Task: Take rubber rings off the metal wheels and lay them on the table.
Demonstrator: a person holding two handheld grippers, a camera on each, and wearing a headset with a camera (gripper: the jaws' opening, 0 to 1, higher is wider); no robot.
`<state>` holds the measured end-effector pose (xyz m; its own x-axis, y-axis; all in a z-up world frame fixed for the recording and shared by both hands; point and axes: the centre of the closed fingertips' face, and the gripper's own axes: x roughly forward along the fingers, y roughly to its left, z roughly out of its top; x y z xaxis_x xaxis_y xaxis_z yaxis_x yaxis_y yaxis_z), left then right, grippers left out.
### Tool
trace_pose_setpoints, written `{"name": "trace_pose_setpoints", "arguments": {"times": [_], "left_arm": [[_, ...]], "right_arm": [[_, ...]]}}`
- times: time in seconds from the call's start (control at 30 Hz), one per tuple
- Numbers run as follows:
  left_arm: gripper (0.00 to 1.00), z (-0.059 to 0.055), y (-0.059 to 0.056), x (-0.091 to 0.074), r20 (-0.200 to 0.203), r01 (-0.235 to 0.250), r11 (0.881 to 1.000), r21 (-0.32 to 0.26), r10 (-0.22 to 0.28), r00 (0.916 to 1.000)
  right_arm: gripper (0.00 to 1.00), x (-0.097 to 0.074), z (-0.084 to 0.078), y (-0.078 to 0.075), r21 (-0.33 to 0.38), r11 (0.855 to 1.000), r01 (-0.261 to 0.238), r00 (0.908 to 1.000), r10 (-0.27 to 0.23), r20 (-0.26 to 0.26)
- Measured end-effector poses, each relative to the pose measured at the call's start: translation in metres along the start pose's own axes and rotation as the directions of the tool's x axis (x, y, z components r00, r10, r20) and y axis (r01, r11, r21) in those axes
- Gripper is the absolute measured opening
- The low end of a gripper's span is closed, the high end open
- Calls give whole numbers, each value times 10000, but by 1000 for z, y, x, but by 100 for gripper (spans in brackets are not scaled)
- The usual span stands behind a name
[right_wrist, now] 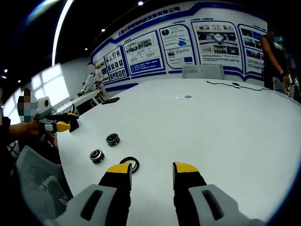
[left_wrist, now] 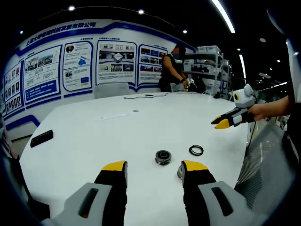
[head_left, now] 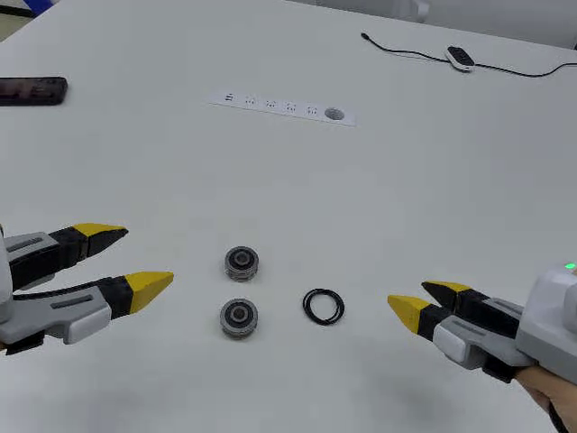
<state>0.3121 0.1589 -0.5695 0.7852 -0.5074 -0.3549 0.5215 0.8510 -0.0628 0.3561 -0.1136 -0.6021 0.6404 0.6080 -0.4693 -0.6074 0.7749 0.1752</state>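
Two metal wheels lie flat on the white table, one just behind the other. Black rubber rings lie loose to their right. My left gripper hovers open left of the wheels, holding nothing. My right gripper hovers open right of the rings, also holding nothing. In the left gripper view one wheel sits ahead, the other wheel peeks from behind a jaw, and the rings lie beyond. In the right gripper view the rings lie by the left jaw, with both wheels further off.
A white power strip lies at the back centre of the table. A dark phone rests at the far left. A black cable with a small remote runs across the back right. People stand beyond the table's far edge.
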Motion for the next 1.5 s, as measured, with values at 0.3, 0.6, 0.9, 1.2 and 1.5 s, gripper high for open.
{"name": "trace_pose_setpoints", "arguments": {"times": [0.3,0.6,0.9,1.2,1.5], "left_arm": [[52,-7,-13,-4,-46,185,9997,130,-185,9998],[61,-19,-28,-10,-205,665,9970,403,-657,9976],[71,-40,-35,-16,-972,944,9933,661,-878,9914],[77,-53,-36,-15,-1486,1082,9910,788,-956,9843],[79,-56,-37,-12,-1700,1148,9897,857,-990,9805]], "right_arm": [[46,-11,2,4,-691,9974,-187,9997,178,-136],[59,-15,-4,24,-1182,9902,-745,9966,699,-427],[69,-10,-3,40,-1850,9752,-1216,9910,1090,-773],[73,-8,-3,41,-1962,9717,-1313,9895,1164,-859],[74,-9,-1,40,-1876,9749,-1203,9912,1076,-765]]}}
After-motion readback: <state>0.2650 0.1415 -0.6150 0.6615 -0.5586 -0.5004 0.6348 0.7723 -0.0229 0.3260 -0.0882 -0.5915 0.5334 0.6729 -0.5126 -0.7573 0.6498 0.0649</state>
